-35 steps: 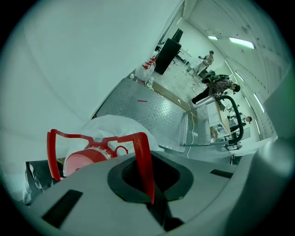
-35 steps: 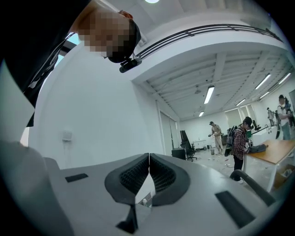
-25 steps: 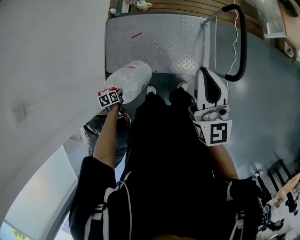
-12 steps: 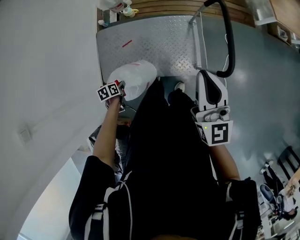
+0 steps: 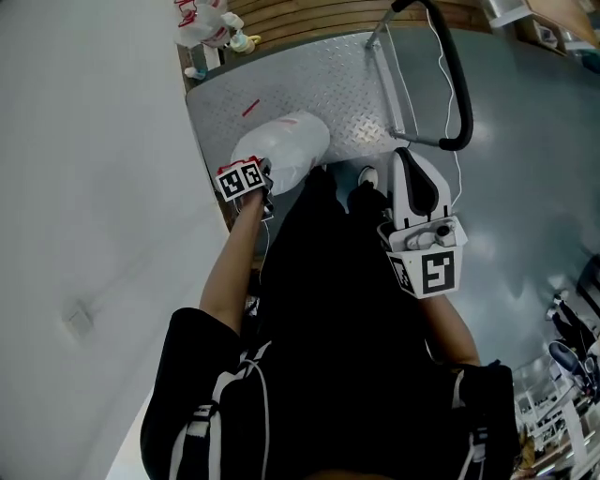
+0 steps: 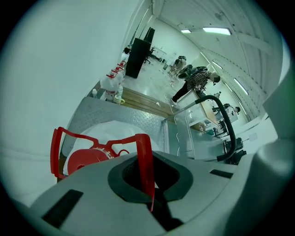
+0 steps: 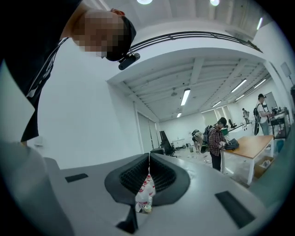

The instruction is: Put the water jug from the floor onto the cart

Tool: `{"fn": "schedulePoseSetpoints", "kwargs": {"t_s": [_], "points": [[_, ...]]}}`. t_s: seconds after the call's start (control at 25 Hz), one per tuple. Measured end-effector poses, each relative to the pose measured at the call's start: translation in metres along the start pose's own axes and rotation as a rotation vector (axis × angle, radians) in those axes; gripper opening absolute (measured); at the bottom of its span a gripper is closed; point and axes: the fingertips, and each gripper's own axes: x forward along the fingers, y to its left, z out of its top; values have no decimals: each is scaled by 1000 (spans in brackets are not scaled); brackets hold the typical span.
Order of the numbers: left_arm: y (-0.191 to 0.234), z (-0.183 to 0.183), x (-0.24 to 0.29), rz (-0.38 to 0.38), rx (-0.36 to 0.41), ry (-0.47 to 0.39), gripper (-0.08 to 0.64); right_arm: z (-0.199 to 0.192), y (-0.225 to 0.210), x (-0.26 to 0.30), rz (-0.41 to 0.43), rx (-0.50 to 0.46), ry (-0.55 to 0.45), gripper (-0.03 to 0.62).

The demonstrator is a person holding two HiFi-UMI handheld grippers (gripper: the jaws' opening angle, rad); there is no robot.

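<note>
The water jug (image 5: 283, 150) is a large pale bottle with a red cap (image 6: 85, 160) and a red carry handle (image 6: 145, 161). It hangs in the air over the near edge of the cart's diamond-plate deck (image 5: 309, 80). My left gripper (image 5: 266, 187) points steeply down and is shut on that red handle, which runs between the jaws (image 6: 150, 184). My right gripper (image 5: 417, 192) is held level beside the person's legs, near the cart's black push handle (image 5: 452, 89). Its jaws (image 7: 148, 168) are shut with nothing in them.
Several more jugs (image 5: 202, 23) stand against the white wall (image 5: 84, 141) beyond the cart, next to a wooden strip (image 5: 319, 14). The person's shoes (image 5: 367, 175) are at the cart's near edge. Grey floor lies to the right. People and tables (image 7: 216, 138) are far off.
The left gripper has carried the jug rightward and toward the cart, from beside the wall to over the deck's near edge. The right gripper has barely shifted.
</note>
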Motion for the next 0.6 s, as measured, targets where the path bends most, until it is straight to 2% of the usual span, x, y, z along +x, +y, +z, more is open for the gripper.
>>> {"fn": "schedulePoseSetpoints", "kwargs": {"t_s": [0.32, 0.6], "points": [[-14, 45, 42, -25, -32, 23, 18, 1, 21, 17, -21, -11, 7, 18], [-20, 68, 75, -63, -49, 55, 18, -1, 12, 27, -111, -35, 18, 18]]}}
